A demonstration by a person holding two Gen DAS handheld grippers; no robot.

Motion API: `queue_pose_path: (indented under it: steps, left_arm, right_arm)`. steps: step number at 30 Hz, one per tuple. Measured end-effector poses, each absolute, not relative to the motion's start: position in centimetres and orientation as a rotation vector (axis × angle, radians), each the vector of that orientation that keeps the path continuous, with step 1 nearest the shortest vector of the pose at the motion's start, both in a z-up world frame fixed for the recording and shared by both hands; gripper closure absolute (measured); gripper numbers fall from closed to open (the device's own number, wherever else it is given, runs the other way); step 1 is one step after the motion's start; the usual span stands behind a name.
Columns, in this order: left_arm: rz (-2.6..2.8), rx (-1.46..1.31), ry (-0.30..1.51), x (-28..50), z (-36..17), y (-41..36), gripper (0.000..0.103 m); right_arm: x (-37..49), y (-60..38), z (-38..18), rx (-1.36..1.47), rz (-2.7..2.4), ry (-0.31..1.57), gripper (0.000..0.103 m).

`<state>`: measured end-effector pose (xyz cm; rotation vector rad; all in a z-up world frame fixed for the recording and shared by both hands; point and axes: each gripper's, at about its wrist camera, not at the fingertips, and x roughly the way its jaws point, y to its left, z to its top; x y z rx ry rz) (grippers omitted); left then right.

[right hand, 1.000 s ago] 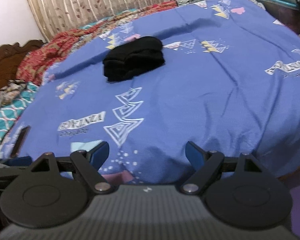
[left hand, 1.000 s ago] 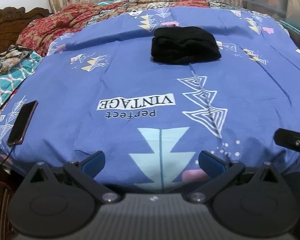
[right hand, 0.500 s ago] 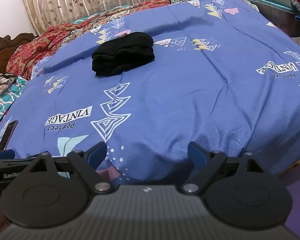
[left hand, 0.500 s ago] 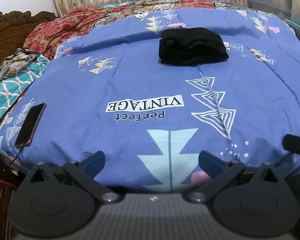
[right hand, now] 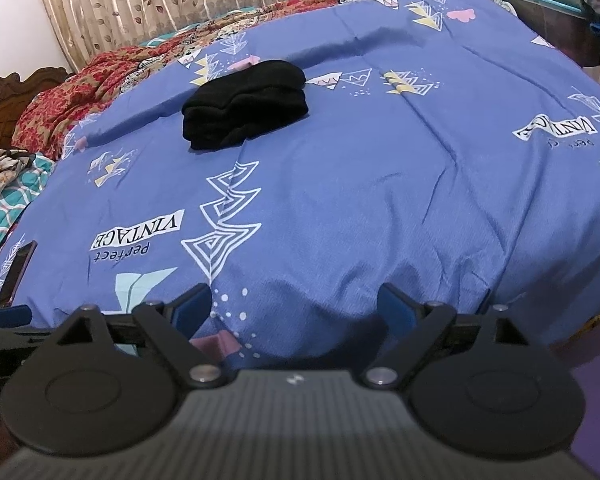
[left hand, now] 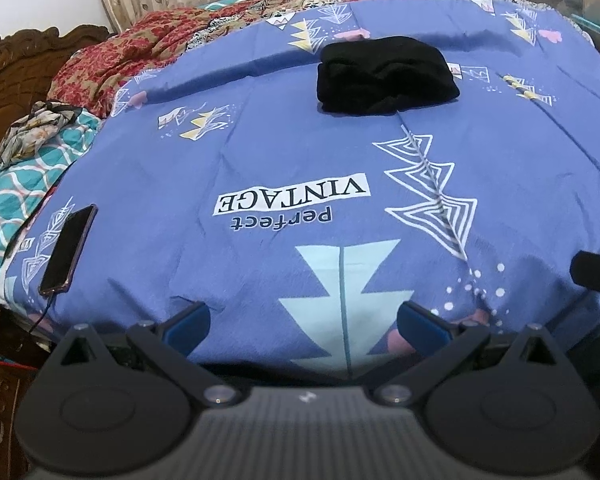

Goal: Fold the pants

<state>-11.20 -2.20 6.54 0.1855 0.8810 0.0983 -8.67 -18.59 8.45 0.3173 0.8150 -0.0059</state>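
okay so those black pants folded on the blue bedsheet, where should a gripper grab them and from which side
Probably the near edge of the black pants, approached from the front, low along the bedsheet. That edge shows stacked layers facing both cameras, so open jaws could close over the whole stack, top and bottom. The left gripper and right gripper are both open and empty.

Both grippers look the same, left gripper [left hand: 304, 320] and right gripper [right hand: 295, 304]. Black round-hinged linkage arms with silver screws, blue pads [left hand: 188, 322], ribbed grey body.

The folded pants [left hand: 386, 76] lie on the bed [left hand: 260, 152] toward its far edge. A phone [left hand: 68, 250] lies at the near left corner. A bundle of cloth [left hand: 32, 134] rests beyond it, by the left edge.
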Motion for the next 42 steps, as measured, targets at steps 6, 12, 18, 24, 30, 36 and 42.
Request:
queue_pose_path:
  steps: [6, 12, 18, 24, 30, 36, 42]
  left_arm:
    - [0.102, 0.198, 0.882, -11.26, 6.55, -2.24, 0.000]
    - [0.101, 0.201, 0.897, -11.26, 6.36, -2.34, 0.000]
    - [0.092, 0.194, 0.918, -11.22, 6.13, -2.36, 0.000]
    - [0.086, 0.185, 0.937, -11.21, 5.93, -2.31, 0.000]
    - [0.087, 0.189, 0.939, -11.27, 5.88, -2.39, 0.000]
    - [0.079, 0.194, 0.944, -11.26, 5.80, -2.52, 0.000]
    - [0.074, 0.193, 0.943, -11.30, 5.89, -2.64, 0.000]
  right_arm:
    - [-8.61, -18.51, 8.29, 0.326, -0.007, 0.823, 0.011]
    - [-8.64, -18.45, 8.18, 0.332, -0.008, 0.827, 0.011]
    - [-8.60, -18.39, 8.08, 0.335, -0.011, 0.837, 0.011]
    - [-8.60, -18.19, 7.97, 0.336, -0.011, 0.844, 0.011]
    - [-8.61, -18.16, 7.92, 0.336, -0.010, 0.851, 0.011]
    - [-8.60, -18.03, 7.86, 0.337, -0.011, 0.857, 0.011]
    - [-8.49, -17.74, 7.77, 0.332, -0.015, 0.864, 0.011]
